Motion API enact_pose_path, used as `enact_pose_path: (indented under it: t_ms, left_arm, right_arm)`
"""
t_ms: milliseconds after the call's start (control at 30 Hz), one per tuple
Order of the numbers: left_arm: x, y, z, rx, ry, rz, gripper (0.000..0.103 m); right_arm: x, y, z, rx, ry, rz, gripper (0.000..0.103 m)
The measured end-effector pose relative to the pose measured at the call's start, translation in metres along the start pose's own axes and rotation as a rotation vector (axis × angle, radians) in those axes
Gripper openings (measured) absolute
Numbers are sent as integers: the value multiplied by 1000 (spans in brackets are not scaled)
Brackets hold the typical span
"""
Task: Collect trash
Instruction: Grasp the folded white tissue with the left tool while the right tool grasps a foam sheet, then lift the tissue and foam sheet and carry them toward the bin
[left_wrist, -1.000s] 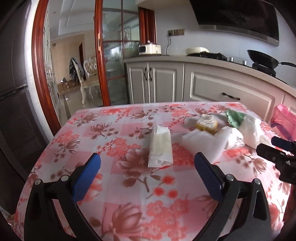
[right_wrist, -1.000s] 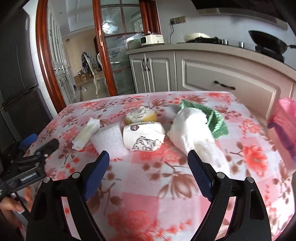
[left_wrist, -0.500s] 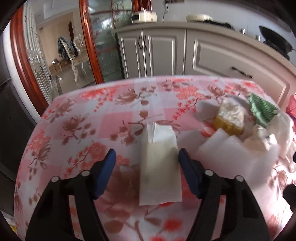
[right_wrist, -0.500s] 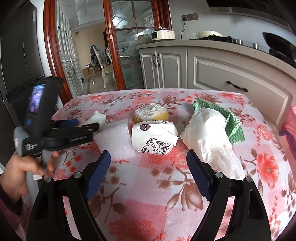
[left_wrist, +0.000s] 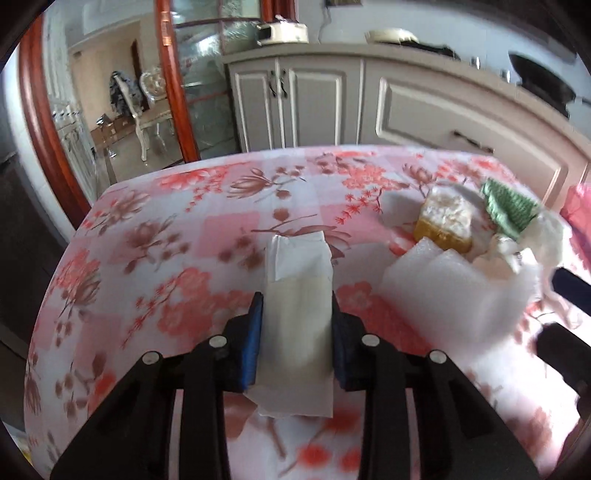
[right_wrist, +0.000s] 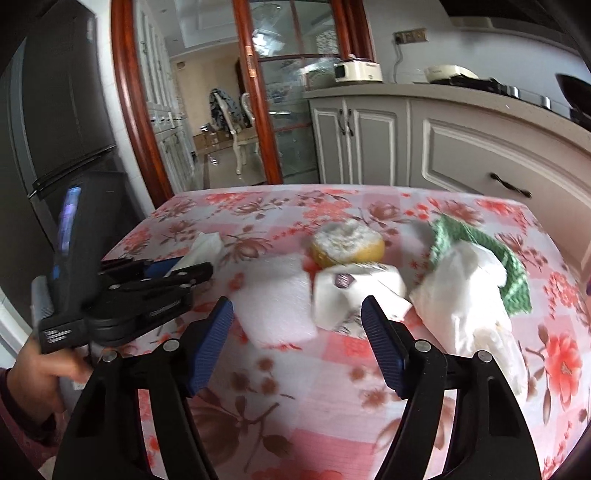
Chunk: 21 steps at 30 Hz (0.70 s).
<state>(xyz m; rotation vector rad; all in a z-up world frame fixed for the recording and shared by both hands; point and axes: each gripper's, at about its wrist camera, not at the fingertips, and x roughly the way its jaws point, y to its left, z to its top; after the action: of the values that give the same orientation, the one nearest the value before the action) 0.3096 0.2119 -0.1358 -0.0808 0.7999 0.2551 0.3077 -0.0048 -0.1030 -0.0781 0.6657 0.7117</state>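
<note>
Left wrist view: the left gripper (left_wrist: 295, 332) pinches a folded tissue (left_wrist: 297, 310) between both blue pads on the floral table (left_wrist: 147, 258); right of it lie a foam sheet (left_wrist: 450, 291) and a yellow sponge (left_wrist: 445, 221). The right gripper (right_wrist: 297, 343) hangs spread wide before a crumpled cup (right_wrist: 354, 291), a white bag (right_wrist: 469, 295) to its right.

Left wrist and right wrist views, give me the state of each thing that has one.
left tongs: shut on folded napkin
right tongs: open, empty
paper cup: on its side
white bag: crumpled
cabinet doors: shut
</note>
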Motion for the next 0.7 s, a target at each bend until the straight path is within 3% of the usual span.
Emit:
enact_pose_path:
  t_ms: [200,367,700]
  left_arm:
    - [-42,37,-23,-103,-71,8,31]
    - [-71,57,-37,-125,-123,32,31]
    - [-84,75,-47,-155,-153,17,32]
  right_arm:
    - [15,12,7,-42,4,14,68]
    - [28,22,11,-58,37,45,59]
    - [56,35,8,-101,119,-24,59]
